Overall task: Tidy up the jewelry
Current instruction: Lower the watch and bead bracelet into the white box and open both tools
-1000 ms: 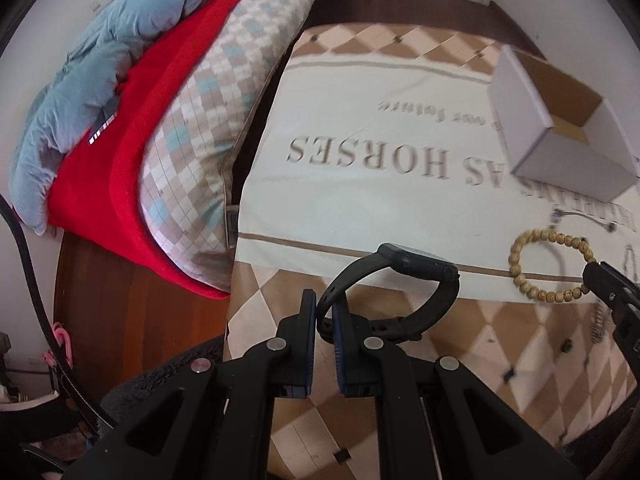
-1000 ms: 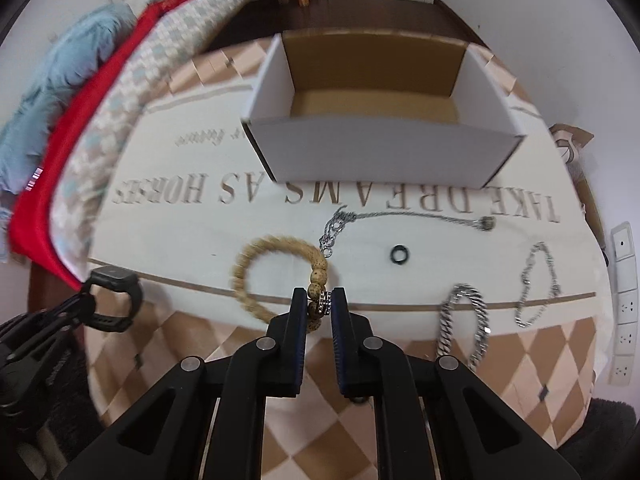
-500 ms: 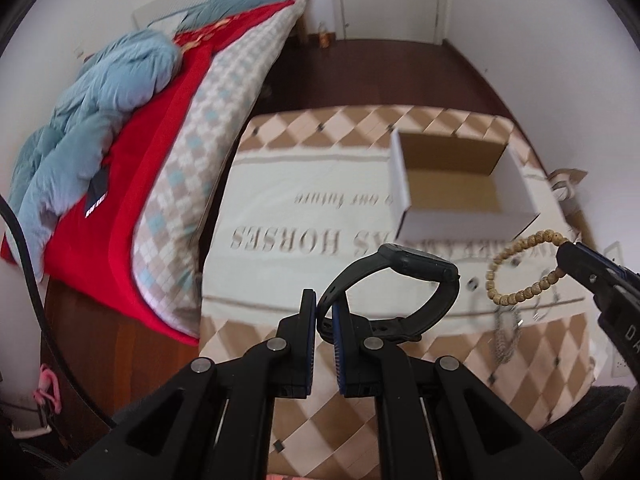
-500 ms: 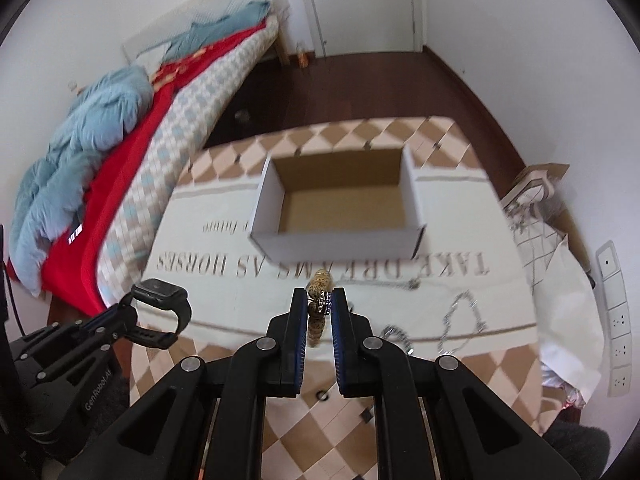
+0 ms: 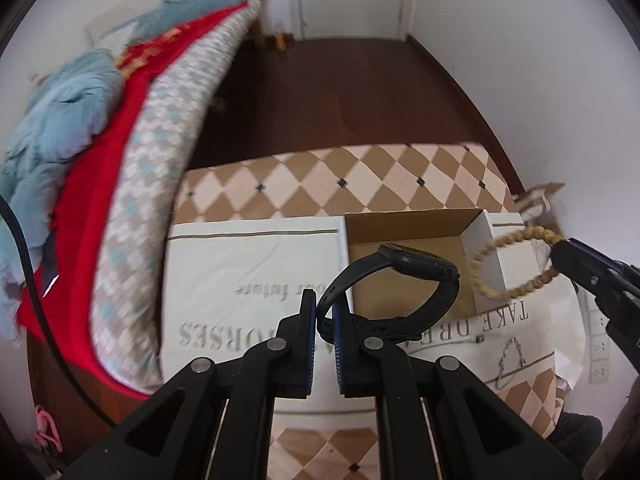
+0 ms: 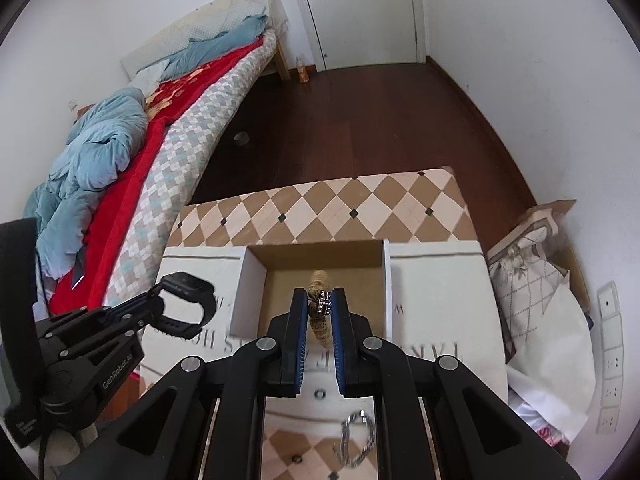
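Observation:
My left gripper (image 5: 325, 312) is shut on the strap of a black smartwatch (image 5: 416, 268), held above the near edge of the open cardboard box (image 5: 404, 228). My right gripper (image 6: 319, 312) is shut on a wooden bead bracelet (image 6: 319, 280), held over the box's (image 6: 320, 254) opening. In the left wrist view the bracelet (image 5: 508, 264) hangs from the right gripper (image 5: 560, 248) beside the box's right wall. In the right wrist view the watch (image 6: 186, 300) and left gripper (image 6: 156, 300) are left of the box.
The box sits on a cream printed cloth (image 5: 248, 264) over a checkered table (image 6: 320, 208). Silver chains (image 6: 356, 440) (image 5: 510, 356) and a small ring (image 6: 319, 393) lie on the cloth near me. A bed (image 6: 160, 152) stands left, bags (image 6: 536, 280) right.
Both grippers have lifted their items off the cloth and moved up and forward. The watch and the bracelet now hang at the box instead of low over the table's near side.

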`<state>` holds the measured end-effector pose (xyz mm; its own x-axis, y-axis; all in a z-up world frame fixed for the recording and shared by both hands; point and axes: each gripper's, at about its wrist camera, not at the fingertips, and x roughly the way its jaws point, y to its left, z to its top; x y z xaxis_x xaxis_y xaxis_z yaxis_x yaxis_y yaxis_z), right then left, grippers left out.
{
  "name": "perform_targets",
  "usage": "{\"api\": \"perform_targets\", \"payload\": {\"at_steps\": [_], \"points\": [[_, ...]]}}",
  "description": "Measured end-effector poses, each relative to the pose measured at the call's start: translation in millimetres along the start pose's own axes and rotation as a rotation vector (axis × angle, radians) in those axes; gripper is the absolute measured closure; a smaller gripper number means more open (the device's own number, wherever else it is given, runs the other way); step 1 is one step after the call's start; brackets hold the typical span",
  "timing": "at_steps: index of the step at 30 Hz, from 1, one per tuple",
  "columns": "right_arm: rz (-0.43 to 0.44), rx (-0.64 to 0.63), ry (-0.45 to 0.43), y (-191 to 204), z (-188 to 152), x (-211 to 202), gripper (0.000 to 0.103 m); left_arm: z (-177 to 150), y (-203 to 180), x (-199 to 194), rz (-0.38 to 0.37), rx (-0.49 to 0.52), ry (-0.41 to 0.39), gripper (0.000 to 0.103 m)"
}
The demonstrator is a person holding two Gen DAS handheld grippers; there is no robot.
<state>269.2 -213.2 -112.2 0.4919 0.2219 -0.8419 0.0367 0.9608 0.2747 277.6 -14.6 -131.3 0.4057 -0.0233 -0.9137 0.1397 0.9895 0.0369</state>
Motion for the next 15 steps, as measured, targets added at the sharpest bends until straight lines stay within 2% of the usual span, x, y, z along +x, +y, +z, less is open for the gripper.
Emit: {"api": "perform_targets", "payload": {"at_steps": [4,10,15], "points": [[0.021,0.036,0.081,-10,19,40,0.091,20,-3,36,-0.036,0.018,0.068,0.097],[0.027,0.068,0.161,-26,27,84,0.091,33,-14,74,-0.079,0.041,0.141,0.097],[0.055,0.079,0.23,-35,26,105,0.09,40,-21,91,-0.097,0.044,0.194,0.087]]}}
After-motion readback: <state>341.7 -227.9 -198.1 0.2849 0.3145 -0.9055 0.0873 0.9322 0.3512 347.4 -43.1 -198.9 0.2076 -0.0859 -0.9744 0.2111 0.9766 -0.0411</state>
